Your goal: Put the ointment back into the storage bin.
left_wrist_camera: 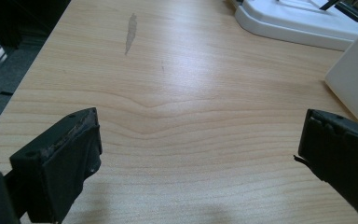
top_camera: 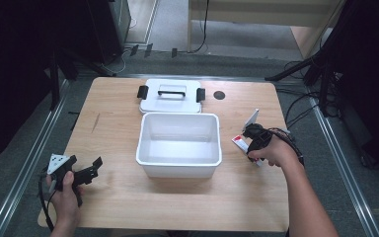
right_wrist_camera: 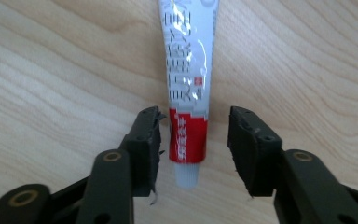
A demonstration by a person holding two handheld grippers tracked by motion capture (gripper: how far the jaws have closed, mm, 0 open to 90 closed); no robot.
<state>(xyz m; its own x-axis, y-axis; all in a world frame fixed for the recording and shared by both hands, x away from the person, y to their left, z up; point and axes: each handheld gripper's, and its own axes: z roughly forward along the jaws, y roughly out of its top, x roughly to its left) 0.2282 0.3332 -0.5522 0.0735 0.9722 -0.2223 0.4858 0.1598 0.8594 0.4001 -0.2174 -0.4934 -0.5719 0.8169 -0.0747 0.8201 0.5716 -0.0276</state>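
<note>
Wooden table (top_camera: 118, 197) was recorded as surface. Right gripper (right_wrist_camera: 195, 140) was noted with jaws parted astride a toothpaste tube (right_wrist_camera: 189, 84), pads not pressing, at the white bin's (top_camera: 179, 168) three o'clock. Left gripper (left_wrist_camera: 200, 149), spread wide, was logged at eight o'clock; lid (top_camera: 170, 101) at twelve.

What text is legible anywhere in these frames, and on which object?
White and red squeeze tube lying on the wooden table: rows of print run along it, red on the white part and white on the red band, too blurred to read.
White plastic bin and its lid: none.
</note>
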